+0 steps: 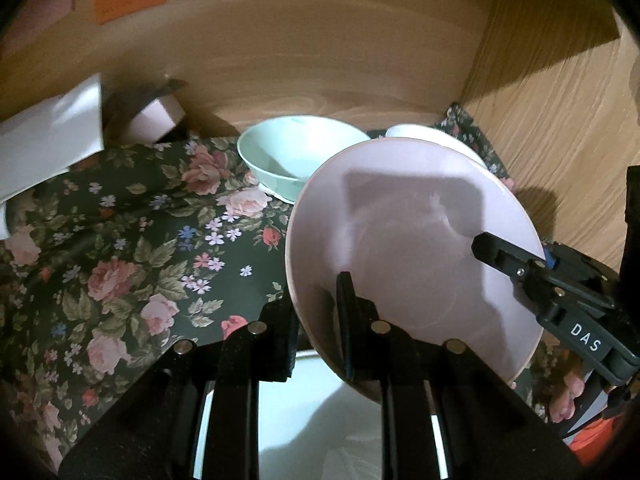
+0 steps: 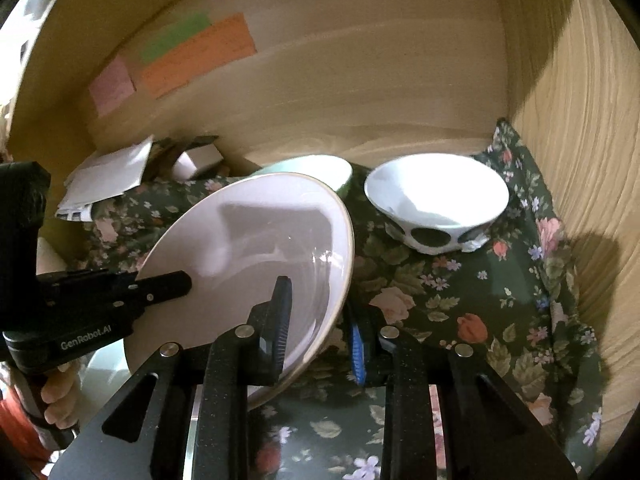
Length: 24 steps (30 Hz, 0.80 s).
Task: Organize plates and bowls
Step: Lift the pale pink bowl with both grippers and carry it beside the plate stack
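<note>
- Left wrist view: white letters "DAS" read on the black body of my right gripper (image 1: 486,248), which comes in from the right edge.
- My left gripper (image 1: 316,300) is clamped on the near rim of the pale pink round ceramic plate (image 1: 412,240), one finger over its face, the other below it. The plate is tilted, its far edge raised.
- My right gripper's tip lies over the plate's right rim.
- Behind the plate stand a mint-green ceramic bowl (image 1: 296,156) and, mostly hidden by the plate, a white ceramic bowl (image 1: 432,138).
- Everything sits over a dark floral cloth (image 1: 132,248) inside a wooden-walled corner (image 1: 320,52); white paper boxes (image 1: 52,136) lie at the left. Something white and round (image 1: 320,412) shows low between my fingers, too hidden to tell what.
- Right wrist view: "GenRobot.AI" is printed on my left gripper (image 2: 188,280) at the left; fingers of my hand (image 2: 60,396) wrap its handle.
- My right gripper (image 2: 320,328) pinches the plate's (image 2: 260,240) right rim, a blue-edged pad under it.
- The white bowl (image 2: 436,196), black ovals on its outside, stands clear to the right; the mint bowl (image 2: 316,168) peeks over the plate.
- Pink, green and orange paper notes (image 2: 196,56) stick on the back wall; their writing is unreadable.
</note>
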{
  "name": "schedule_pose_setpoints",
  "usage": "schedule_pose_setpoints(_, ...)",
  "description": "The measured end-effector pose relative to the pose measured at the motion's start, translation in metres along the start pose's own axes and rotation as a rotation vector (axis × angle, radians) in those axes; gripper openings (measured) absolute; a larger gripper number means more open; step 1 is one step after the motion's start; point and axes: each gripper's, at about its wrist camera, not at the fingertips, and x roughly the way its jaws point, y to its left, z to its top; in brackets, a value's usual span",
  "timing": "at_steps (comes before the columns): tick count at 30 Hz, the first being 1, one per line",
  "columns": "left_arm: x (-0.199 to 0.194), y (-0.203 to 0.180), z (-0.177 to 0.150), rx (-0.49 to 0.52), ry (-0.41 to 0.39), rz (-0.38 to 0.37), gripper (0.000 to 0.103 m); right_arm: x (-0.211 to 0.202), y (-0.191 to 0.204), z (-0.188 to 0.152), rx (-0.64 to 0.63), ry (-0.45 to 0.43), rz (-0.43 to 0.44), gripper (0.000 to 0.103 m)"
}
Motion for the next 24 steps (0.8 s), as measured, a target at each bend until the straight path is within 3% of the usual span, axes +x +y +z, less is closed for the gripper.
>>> schedule_pose_setpoints(24,-0.113,0.043,-0.052,-0.099,-0.155,0.036,0.017,-0.04,0.084,-0.012,-0.096,-0.054,0.088,0.023)
